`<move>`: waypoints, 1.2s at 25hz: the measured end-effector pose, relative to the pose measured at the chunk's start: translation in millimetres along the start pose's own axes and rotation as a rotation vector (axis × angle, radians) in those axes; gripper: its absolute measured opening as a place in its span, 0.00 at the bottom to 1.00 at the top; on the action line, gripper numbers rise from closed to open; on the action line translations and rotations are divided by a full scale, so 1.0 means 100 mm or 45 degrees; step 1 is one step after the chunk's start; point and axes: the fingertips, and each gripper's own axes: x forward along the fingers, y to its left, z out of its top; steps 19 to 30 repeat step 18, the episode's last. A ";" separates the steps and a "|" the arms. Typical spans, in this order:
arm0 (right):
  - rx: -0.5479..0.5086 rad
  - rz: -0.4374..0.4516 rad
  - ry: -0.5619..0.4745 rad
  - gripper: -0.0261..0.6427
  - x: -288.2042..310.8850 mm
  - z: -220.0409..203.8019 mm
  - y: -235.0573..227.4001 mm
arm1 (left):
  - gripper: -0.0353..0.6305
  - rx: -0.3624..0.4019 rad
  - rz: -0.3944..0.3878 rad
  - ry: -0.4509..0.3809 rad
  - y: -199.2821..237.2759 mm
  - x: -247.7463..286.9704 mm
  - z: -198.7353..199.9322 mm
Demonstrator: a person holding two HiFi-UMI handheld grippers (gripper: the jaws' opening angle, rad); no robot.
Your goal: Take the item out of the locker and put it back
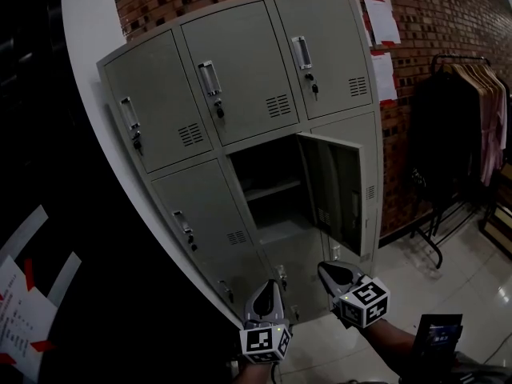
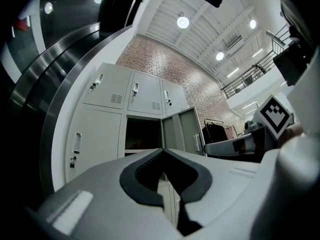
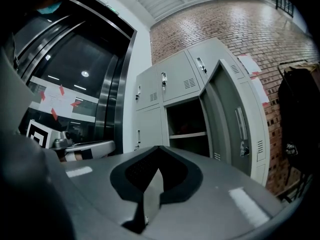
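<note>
The grey locker bank [image 1: 240,78] stands against a brick wall. Its middle compartment [image 1: 268,186] is open, with the door [image 1: 340,190] swung out to the right. A shelf [image 1: 274,189] crosses the dark inside, and I cannot make out any item there. Both grippers hang low in front of the lockers, well short of the opening. My left gripper [image 1: 267,285] is shut with nothing in it, its tips [image 2: 163,150] meeting. To its right, my right gripper [image 1: 326,267] is also shut and empty [image 3: 157,147]. The open compartment [image 3: 187,121] shows in the right gripper view too.
A clothes rack [image 1: 464,126] with dark and pink garments stands on the tiled floor at the right. Papers [image 1: 382,18] hang on the brick wall. A white curved wall [image 1: 88,22] and dark glass with taped sheets [image 1: 24,294] lie to the left. The other locker doors are closed.
</note>
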 end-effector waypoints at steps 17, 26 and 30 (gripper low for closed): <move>-0.044 0.002 0.002 0.02 0.04 0.06 0.19 | 0.05 -0.026 0.000 0.001 0.11 -0.16 0.03; -0.046 0.006 0.002 0.02 0.05 0.06 0.21 | 0.04 -0.025 0.003 -0.001 0.13 -0.17 0.04; -0.046 0.006 0.002 0.02 0.05 0.06 0.21 | 0.04 -0.025 0.003 -0.001 0.13 -0.17 0.04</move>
